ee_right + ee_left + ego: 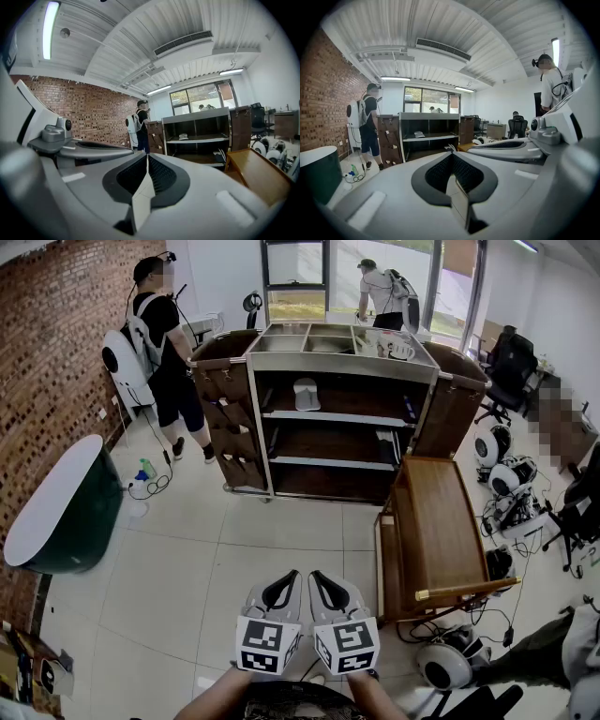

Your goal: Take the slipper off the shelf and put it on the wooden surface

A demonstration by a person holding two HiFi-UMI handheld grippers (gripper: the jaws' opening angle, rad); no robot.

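L gripper: jaws pressed together, nothing btwn.
R gripper: jaws pressed together, nothing btwn; just beside L gripper.
Slipper: white, on upper shelf of dark cabinet, well ahead of both jaws.
Wooden desk: ahead-right of jaws, nearer than shelf.
Person w/ white backpack: ahead-left of jaws, beside cabinet.
2nd person: beyond cabinet, by window.
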